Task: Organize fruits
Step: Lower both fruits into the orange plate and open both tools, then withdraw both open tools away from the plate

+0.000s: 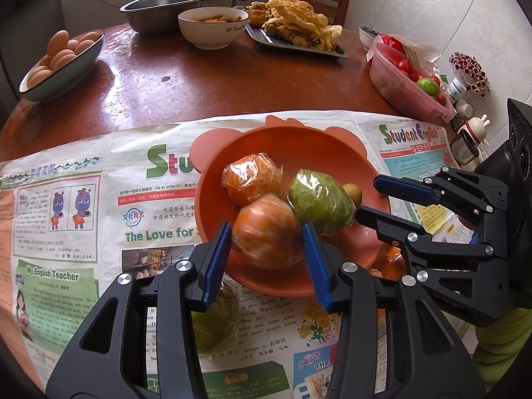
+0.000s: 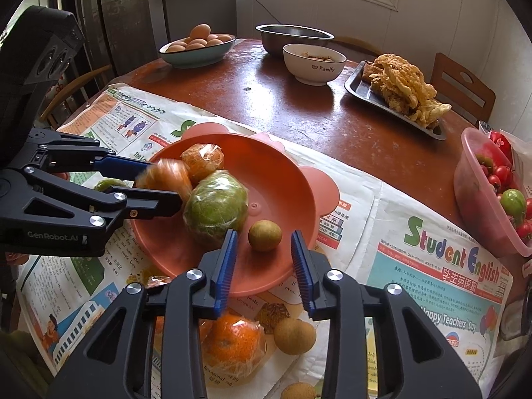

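My left gripper [image 1: 267,244] pinches a wrapped orange [image 1: 264,229] over the bowl [image 1: 292,146]. My right gripper [image 2: 264,259] stands spread, empty, above the bowl's near rim, a small brown fruit [image 2: 265,235] lying just ahead beside the green fruit [image 2: 216,207].

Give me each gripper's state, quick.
Left gripper: jaws around a wrapped orange over the bowl; grip cannot be told.
Right gripper: open, empty.

The left claw [image 1: 267,247] has its blue pads on either side of a plastic-wrapped orange [image 1: 264,229] in the salmon-coloured plastic bowl [image 1: 286,146], beside a wrapped green fruit [image 1: 319,204]. The bowl sits on newspaper [image 1: 83,206] over the reddish-brown desk [image 1: 206,79].
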`<state>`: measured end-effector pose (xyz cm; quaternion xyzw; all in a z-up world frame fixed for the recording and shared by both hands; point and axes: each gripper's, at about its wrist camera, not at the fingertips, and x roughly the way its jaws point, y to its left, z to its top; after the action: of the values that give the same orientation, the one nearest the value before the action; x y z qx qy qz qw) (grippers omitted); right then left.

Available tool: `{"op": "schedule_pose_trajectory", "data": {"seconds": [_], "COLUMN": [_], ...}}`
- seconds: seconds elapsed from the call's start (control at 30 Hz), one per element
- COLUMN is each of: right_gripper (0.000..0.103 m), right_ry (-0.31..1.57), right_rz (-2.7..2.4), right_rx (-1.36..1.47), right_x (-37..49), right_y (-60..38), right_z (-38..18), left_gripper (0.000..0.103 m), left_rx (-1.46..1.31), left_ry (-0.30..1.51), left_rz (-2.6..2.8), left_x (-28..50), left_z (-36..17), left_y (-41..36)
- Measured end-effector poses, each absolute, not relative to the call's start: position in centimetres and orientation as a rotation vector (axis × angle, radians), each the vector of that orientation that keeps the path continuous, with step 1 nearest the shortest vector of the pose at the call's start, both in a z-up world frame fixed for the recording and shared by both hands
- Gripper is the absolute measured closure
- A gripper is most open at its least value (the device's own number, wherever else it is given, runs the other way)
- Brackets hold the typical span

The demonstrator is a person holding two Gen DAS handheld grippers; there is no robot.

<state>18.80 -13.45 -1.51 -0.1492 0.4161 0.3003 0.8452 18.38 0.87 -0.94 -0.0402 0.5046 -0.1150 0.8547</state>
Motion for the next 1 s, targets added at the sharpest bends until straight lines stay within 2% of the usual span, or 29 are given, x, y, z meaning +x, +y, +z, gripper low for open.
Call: {"op": "schedule_pose_trajectory", "data": {"seconds": [0.5, 1.0], "right_gripper": [0.058, 0.037], "right_ry": [0.867, 0.827], "right_rz": [0.604, 0.532], "right_rx": [-0.294, -0.176], "right_x": [18.0, 17.6], "right_y": [-14.6, -17.3], "right_z": [-1.0, 0.6], "left_gripper": [0.065, 0.046], "left_rx": [-0.092, -0.089], "left_ry": [1.05, 1.012], "left_rz": [-0.231, -0.227], "left_x": [17.9, 16.5], "left_z": [-0.3, 1.5], "left_y": [1.2, 1.3]}}
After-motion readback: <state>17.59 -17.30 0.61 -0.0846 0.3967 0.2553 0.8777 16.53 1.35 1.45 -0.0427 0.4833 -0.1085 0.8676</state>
